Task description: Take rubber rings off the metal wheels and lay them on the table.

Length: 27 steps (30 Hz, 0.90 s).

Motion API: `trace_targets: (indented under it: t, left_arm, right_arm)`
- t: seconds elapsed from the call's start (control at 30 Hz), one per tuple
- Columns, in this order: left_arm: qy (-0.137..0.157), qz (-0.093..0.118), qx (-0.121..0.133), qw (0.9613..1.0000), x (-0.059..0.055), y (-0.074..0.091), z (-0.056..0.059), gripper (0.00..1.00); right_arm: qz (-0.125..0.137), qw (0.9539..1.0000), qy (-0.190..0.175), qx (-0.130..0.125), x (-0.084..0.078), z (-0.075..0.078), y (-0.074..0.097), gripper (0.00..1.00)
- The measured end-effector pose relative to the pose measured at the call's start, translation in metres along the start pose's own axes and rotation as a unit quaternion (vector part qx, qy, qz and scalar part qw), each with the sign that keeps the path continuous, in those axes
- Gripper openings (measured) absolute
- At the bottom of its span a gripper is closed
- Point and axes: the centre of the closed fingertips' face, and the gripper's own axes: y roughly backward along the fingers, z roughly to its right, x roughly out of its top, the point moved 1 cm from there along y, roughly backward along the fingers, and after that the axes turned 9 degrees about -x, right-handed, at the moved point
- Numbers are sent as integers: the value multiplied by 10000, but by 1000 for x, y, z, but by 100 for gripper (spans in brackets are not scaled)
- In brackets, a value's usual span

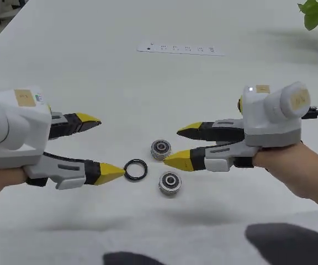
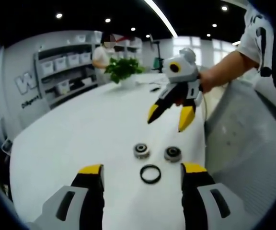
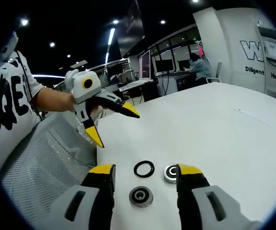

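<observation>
Working from the left across the white table (image 1: pixel 65 55), the left gripper (image 1: pixel 100 146) hovers just above the surface. Its jaws are spread wide with nothing between them, and the lower yellow tip sits just beside a loose rubber ring (image 1: pixel 135 170). That black ring lies flat on the table, apart from both wheels, so I judge one removal finished.

Just right of the ring are two small metal wheels, lying flat and close together without touching. The far wheel (image 1: pixel 160 149) is between the two grippers, and the near wheel (image 1: pixel 170 183) is closer to the person. The far wheel's rim looks darker in the left gripper view, so it may carry a ring, but it is too small to be sure.

Further right, the right gripper (image 1: pixel 176 145) also holds nothing. Its jaws are parted a moderate way, with the lower tip just beside the far wheel.

The step in hand looks like stripping the next ring. To do it well, one gripper should pin the chosen wheel by its sides so it cannot skate on the smooth top. The other should work one tip under the rubber's edge and roll it over the rim rather than pull straight. Going slowly helps, because a stretched ring could snap free and flick the second wheel or the loose ring away. The freed ring should go beside the first, clear of the wheels.
</observation>
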Motion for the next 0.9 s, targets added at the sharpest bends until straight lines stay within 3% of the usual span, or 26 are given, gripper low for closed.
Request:
trace_targets:
  t: [0.9]
  left_arm:
    - [-13,-42,9,10000,-2,5,2,72]
  right_arm:
    - [-296,9975,320,-560,-33,19,34,68]
